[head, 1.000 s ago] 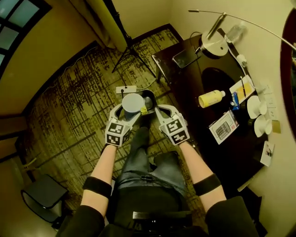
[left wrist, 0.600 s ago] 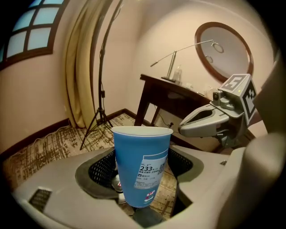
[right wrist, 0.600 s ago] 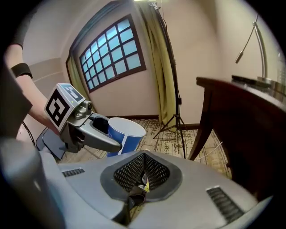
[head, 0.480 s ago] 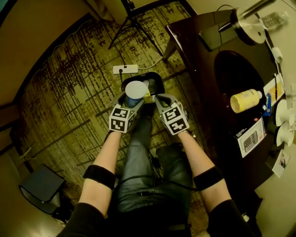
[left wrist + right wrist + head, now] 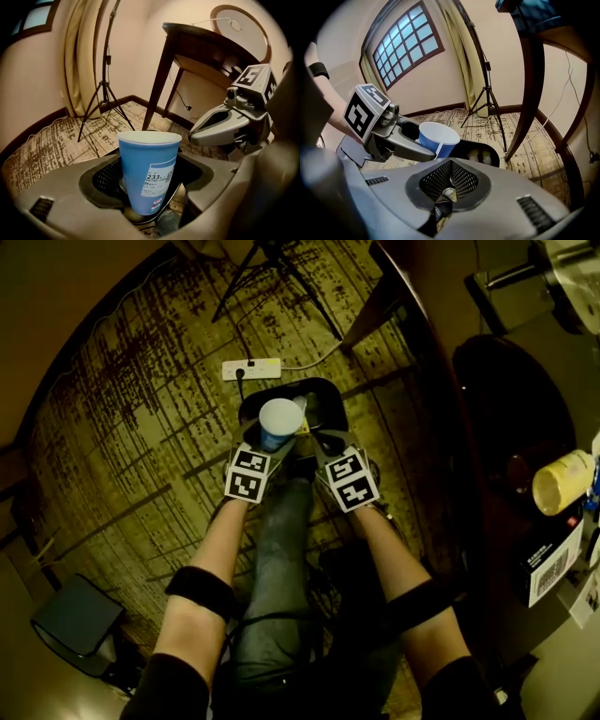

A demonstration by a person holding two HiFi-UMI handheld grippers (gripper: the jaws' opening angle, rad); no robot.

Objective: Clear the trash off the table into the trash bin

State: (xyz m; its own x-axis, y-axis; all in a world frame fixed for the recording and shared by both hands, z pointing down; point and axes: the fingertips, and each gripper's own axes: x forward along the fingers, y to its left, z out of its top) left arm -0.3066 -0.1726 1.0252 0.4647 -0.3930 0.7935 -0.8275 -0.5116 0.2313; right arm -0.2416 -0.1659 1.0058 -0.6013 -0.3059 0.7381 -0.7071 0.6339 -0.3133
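The left gripper (image 5: pixel 265 440) has its jaws spread wide and clamped on the sides of an upright blue paper cup (image 5: pixel 149 171), which hangs right above the opening of the black trash bin (image 5: pixel 326 397) standing on the patterned carpet (image 5: pixel 141 427). Just beside the cup, over the bin's near rim, the right gripper (image 5: pixel 317 439) has its jaws closed together, pinching a small yellowish scrap (image 5: pixel 302 428).

Smooth, matt blue paper cup (image 5: pixel 149 173) with a white printed label. The left gripper (image 5: pixel 277 432) and right gripper (image 5: pixel 449 183) are smooth grey plastic with black mesh-textured pads (image 5: pixel 105 180). Small crinkled, shiny wrapper (image 5: pixel 443 196). Rough woven carpet (image 5: pixel 141 427); dark polished wooden table (image 5: pixel 211 40); black metal tripod (image 5: pixel 107 70).
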